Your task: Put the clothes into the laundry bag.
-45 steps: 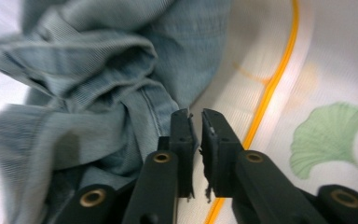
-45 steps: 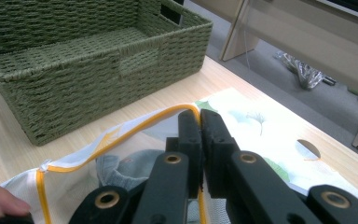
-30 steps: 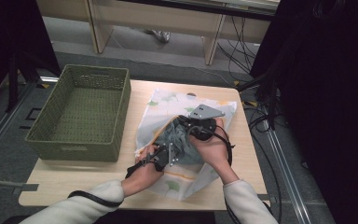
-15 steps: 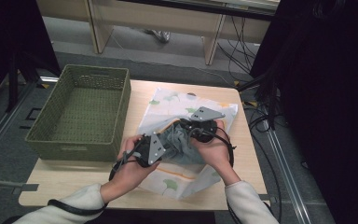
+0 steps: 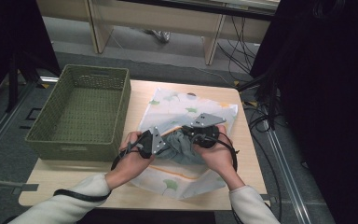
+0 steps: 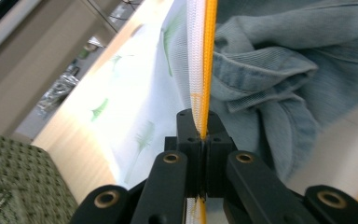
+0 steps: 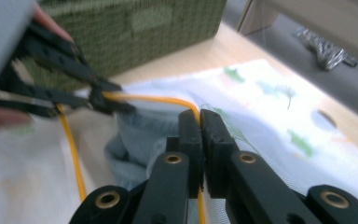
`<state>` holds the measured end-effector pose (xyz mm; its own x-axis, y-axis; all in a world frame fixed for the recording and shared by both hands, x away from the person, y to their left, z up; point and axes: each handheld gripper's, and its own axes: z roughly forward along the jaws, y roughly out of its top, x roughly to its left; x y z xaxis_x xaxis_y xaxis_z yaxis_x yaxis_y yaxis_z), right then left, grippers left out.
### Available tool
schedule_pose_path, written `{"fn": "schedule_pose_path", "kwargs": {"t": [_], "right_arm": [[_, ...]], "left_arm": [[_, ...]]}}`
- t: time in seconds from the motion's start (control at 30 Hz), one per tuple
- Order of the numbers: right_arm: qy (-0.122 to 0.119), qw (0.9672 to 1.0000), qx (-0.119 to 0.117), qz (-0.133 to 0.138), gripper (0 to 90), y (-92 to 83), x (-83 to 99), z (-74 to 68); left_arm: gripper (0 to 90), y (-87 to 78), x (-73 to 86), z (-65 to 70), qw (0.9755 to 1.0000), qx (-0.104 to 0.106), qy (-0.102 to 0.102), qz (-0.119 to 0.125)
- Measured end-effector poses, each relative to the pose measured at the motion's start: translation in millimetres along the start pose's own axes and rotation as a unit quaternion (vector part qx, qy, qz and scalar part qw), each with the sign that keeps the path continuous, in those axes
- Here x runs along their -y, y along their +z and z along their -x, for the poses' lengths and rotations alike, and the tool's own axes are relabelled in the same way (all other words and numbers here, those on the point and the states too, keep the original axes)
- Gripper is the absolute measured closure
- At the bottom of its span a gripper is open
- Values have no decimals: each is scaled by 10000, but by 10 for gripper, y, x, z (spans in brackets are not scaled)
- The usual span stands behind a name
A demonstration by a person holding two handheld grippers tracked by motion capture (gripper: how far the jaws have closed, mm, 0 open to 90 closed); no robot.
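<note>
Grippers both pinching the mesh bag [image 5: 186,105] by its orange-trimmed edge [image 6: 209,56]: left gripper [image 6: 200,140] just closed on it, right gripper [image 7: 199,122] clamped too. Grey-blue garment [image 5: 181,148] bunched in bag's opening, mid-desk toward near edge. Green basket [image 5: 81,74] at desk's left edge.

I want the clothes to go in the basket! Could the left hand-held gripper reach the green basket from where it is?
Probably yes. The left hand-held gripper sits right beside the green basket, nothing between. But it is shut on the mesh bag's yellow edge, so the bag would come along.
</note>
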<state>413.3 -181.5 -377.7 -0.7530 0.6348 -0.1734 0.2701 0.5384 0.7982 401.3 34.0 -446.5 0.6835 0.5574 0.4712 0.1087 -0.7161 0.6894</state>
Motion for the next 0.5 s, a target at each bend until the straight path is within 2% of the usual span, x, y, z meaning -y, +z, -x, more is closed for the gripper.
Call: {"fn": "schedule_pose_path", "kwargs": {"t": [0.1,0.2,0.23,0.33,0.37,0.43,0.5], "right_arm": [[-34,9998,-65,-210,885,7,107,-1],[-124,9985,-226,-480,884,33,242,-17],[-154,9977,-292,-595,884,41,286,-27],[-247,9951,-498,-821,882,57,386,-76],[-288,9939,-564,-904,881,55,409,-96],[-375,9918,-657,-1028,880,45,450,-129],[-438,9894,-771,-1151,879,35,493,-159]], "left_arm": [[877,-100,26,61,9998,169,133,-59],[876,-197,52,145,9983,404,383,-165],[876,-234,67,192,9971,529,496,-245],[872,-290,102,289,9934,871,683,-287],[870,-298,119,327,9927,976,675,-237],[866,-337,143,353,9877,1206,915,-381],[862,-357,177,395,9831,1426,1072,-413]]}}
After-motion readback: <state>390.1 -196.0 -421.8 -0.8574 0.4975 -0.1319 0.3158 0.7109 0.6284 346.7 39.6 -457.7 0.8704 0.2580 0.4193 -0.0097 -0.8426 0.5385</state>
